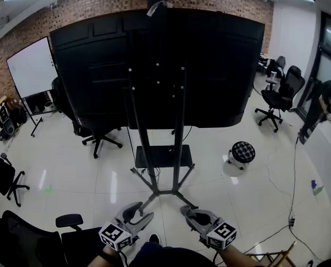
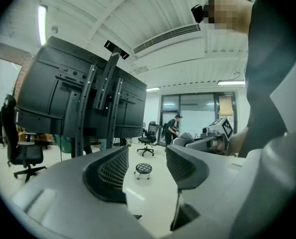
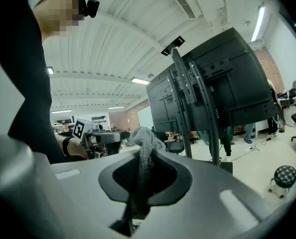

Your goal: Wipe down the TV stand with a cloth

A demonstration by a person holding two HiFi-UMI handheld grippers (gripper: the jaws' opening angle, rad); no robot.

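Pinched tight in the right gripper (image 3: 140, 176): the grey cloth (image 3: 144, 141), bunched and poking up mid-frame, gripped firmly so as not to slip once wiping starts. Over at the left gripper (image 2: 147, 163), jaws apart, nothing held, probably kept free for steadying. Both low at the bottom of the head view, well short of the TV stand (image 1: 161, 149) at centre, under the black TV (image 1: 154, 65). No wiping under way yet.
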